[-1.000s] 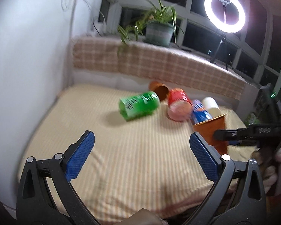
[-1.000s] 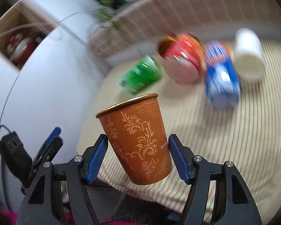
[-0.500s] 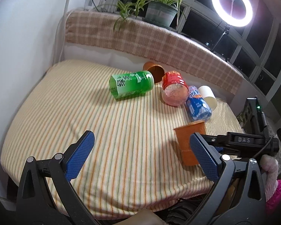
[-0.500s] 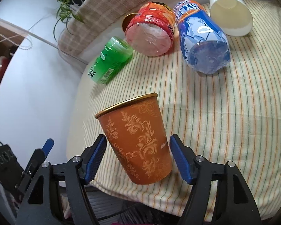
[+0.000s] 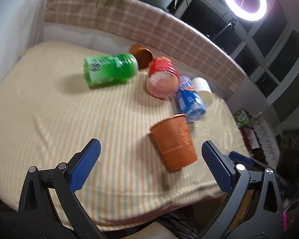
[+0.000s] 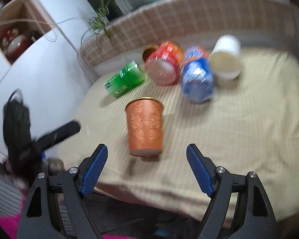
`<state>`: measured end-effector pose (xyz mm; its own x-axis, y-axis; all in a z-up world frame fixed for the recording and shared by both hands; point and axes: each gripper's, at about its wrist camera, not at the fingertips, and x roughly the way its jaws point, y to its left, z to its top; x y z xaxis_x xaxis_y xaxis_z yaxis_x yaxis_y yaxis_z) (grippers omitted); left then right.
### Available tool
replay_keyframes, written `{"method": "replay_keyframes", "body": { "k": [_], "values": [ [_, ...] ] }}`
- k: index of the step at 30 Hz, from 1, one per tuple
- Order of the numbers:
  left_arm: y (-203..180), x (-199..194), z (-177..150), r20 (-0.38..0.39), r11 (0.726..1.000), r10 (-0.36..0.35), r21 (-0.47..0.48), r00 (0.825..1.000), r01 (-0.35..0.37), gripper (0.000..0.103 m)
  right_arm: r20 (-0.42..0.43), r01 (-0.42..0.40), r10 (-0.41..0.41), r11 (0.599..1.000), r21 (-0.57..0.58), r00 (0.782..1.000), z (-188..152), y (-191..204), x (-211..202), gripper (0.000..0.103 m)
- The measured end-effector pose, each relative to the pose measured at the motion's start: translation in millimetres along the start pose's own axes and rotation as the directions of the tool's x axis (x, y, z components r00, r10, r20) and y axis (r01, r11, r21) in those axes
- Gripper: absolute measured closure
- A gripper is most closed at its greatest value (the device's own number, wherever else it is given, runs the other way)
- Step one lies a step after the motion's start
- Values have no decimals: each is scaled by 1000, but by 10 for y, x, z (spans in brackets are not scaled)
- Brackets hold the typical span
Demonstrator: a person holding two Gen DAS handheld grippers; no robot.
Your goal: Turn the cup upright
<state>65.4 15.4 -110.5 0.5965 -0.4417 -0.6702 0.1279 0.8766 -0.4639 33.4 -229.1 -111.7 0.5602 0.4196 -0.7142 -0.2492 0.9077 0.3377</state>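
An orange patterned cup with a gold rim stands upright on the striped cloth near the front edge; it also shows in the left wrist view. My right gripper is open and empty, its fingers drawn back just short of the cup. My left gripper is open and empty, above the cloth to the cup's left. A white cup and a second orange cup lie on their sides at the back.
A green can, a red can and a blue can lie on their sides across the back of the striped table. A checked ledge with a potted plant runs behind. A white wall stands at the left.
My right gripper has opened and let go of the orange cup, which now stands on the cloth. The right gripper has pulled back. The left gripper has shifted closer to the table.
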Motion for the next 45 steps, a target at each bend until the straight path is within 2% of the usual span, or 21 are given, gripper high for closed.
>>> {"method": "replay_keyframes", "body": {
  "k": [3,6,10,17,22,30,32,34,37,40,45],
  "values": [
    [-59,140,13,-39,999,-36,-27,999,35,0,67,95,-91,994,-56,994,-109,-1,-249,22],
    [-107,278,23,-74,997,-62,-52,995,58,0,99,135,-129,989,-61,987,-193,-82,-436,22],
    [-79,474,48,-123,988,-92,-131,988,76,0,134,195,-188,980,-39,973,-293,-193,-577,22],
    [39,746,68,-183,958,-155,-267,971,103,0,137,223,-221,975,3,966,-394,-337,-632,22],
    [35,906,47,-213,949,-174,-296,961,106,0,136,221,-221,975,15,966,-397,-383,-619,22],
    [-24,1063,63,-235,953,-168,-286,957,97,3,122,229,-229,973,8,966,-396,-405,-555,22],
    [-43,1091,62,-243,957,-162,-277,957,91,9,122,236,-236,972,12,964,-390,-424,-546,22],
    [-59,1101,59,-244,960,-155,-266,957,88,10,122,238,-238,971,17,963,-379,-444,-539,22],
    [-96,1123,65,-250,970,-127,-235,960,67,22,120,241,-242,970,21,963,-372,-460,-525,22],
    [-118,1123,63,-244,977,-104,-205,964,54,28,116,242,-243,970,20,963,-369,-457,-501,22],
    [-238,1059,78,-208,992,-51,-122,977,25,32,115,244,-245,970,21,963,-373,-455,-487,22]
  ]
}}
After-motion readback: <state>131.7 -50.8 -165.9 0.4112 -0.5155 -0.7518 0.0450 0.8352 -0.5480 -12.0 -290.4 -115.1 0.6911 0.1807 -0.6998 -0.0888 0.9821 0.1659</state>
